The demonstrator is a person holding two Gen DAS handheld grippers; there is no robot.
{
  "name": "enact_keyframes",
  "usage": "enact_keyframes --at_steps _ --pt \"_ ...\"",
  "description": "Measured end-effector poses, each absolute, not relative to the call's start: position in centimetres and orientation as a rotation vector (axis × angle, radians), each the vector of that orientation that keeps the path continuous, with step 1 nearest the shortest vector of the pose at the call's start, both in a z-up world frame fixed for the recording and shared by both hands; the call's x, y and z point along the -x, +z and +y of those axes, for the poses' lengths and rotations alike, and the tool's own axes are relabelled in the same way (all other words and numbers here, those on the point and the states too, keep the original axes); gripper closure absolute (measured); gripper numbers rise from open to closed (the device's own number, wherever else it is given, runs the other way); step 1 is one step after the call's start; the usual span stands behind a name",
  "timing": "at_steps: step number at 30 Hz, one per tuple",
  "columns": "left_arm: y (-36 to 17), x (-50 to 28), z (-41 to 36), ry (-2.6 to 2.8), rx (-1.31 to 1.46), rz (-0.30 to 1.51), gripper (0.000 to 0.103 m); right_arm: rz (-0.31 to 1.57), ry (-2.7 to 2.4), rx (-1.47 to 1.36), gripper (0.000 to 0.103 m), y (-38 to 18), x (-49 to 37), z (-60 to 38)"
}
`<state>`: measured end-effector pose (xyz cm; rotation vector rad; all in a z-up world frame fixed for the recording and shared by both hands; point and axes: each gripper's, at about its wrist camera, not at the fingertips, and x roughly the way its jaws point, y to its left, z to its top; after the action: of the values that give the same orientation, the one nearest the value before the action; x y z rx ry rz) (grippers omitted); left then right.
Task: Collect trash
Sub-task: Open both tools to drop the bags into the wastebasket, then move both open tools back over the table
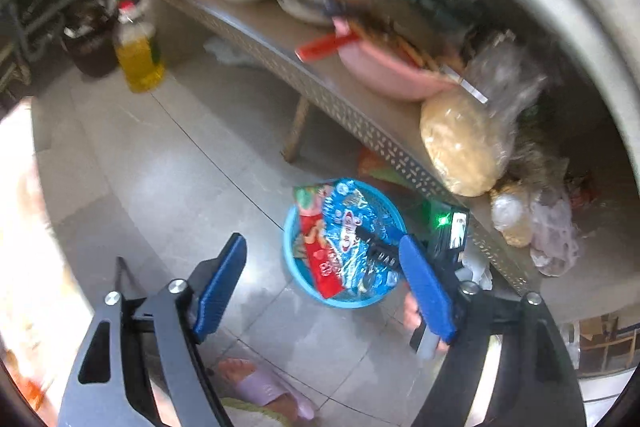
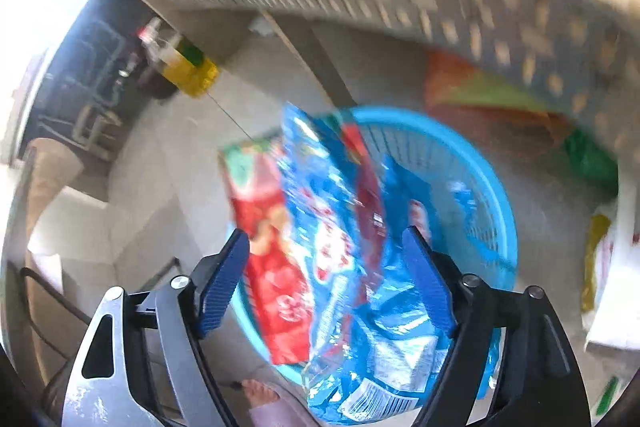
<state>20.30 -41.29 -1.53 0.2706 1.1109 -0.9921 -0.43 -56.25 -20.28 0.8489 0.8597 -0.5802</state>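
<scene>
My right gripper (image 2: 324, 251) and left gripper (image 1: 322, 255) gape empty; wrappers (image 2: 320, 239) lie in the basket (image 2: 472, 163). Drop step looks done; I judge more trash comes next.

Red wrapper (image 1: 320, 259): white digits, apparently "88". Blue wrapper (image 2: 340, 251): logo blurred, unreadable; barcode near lower edge, digits illegible.

Left gripper (image 1: 322, 255): ribbed blue pads on black and grey linkage arms, silver screws; right gripper (image 2: 325, 249) alike; lilac slipper (image 1: 268, 389) at lower frame.
</scene>
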Motion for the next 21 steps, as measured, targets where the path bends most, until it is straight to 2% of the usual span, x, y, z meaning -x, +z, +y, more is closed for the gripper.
enact_keyframes --at_steps 6,14,18,21 --pt "2.9 -18.1 -31.7 -0.972 -0.151 0.993 0.019 0.776 -0.482 -0.862 0.027 -18.0 0.0 -55.7" --pt "4.3 -15.1 -20.5 -0.899 -0.014 0.900 0.017 0.789 -0.469 -0.806 0.028 -16.1 0.4 -53.4" --pt "5.1 -14.0 -15.6 -0.852 0.039 0.831 0.014 0.846 -0.513 -0.804 0.039 -16.3 1.0 -52.0" --pt "5.3 -13.4 -12.3 -0.835 0.078 0.800 0.012 0.871 -0.524 -0.803 0.040 -16.0 1.7 -50.2"
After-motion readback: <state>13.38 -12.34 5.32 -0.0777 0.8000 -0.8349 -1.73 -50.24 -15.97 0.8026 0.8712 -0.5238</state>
